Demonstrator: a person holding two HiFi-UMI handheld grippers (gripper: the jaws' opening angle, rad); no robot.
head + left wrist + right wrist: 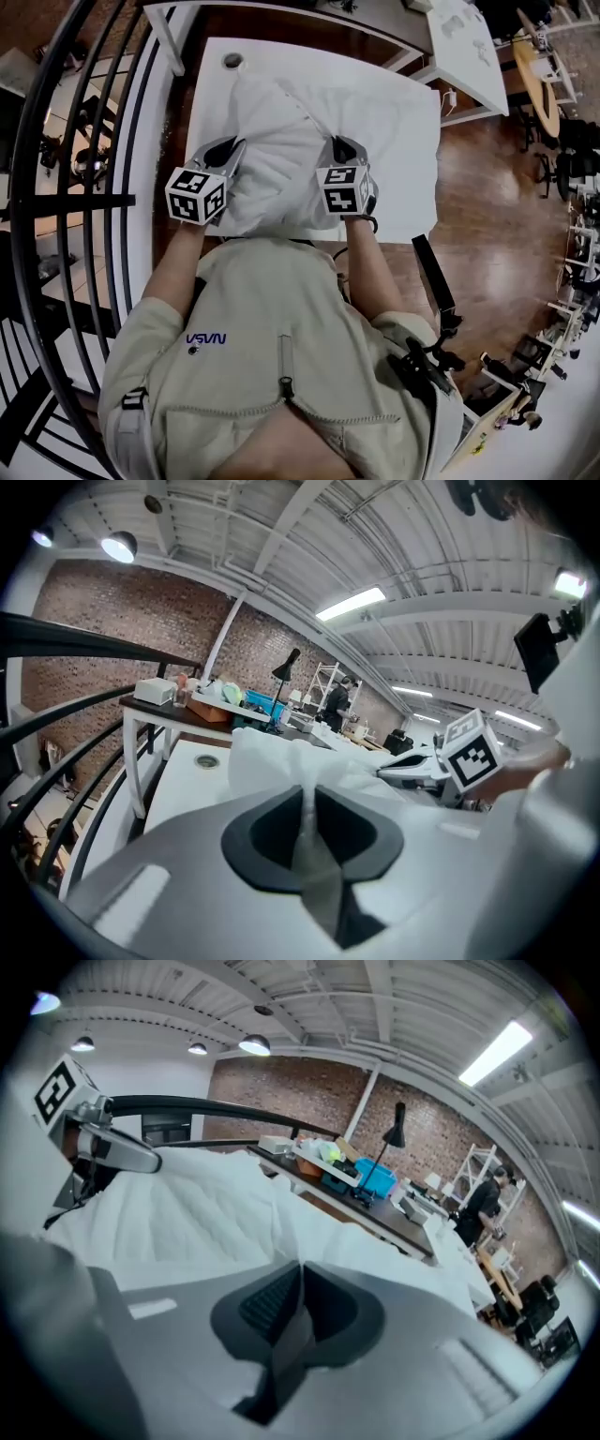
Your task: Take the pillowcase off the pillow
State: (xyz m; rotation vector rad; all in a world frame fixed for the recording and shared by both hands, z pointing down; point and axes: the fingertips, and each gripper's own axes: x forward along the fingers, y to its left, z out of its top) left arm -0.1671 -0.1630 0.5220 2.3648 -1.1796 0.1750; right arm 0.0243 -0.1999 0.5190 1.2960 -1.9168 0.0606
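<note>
Pillowcase (281,150): white and puffed full; lies on the white table (403,197), long side running away from the person, near end at the table's front edge.
Pillow: enclosed by the case; own surface not visible.
Left gripper (305,797): narrow; jaws clamped on a raised fold of pillowcase fabric, which stands up between the pads and spreads beyond the tips. Sits at the case's near left corner in the head view, marker cube toward the person.
Right gripper (300,1271): jaws drawn to a thin line at the case's near right corner, with a crease of the cloth running into the tips; reads as a pinch on a thin layer.
Spacing: grippers well apart, one at each near corner, roughly level with each other.
Table hole (232,61): round, at the far left corner, just beyond the case.
Railing (84,187): black bars, left of the table.
Person: light jacket (272,328), both forearms reaching forward to the grippers.
</note>
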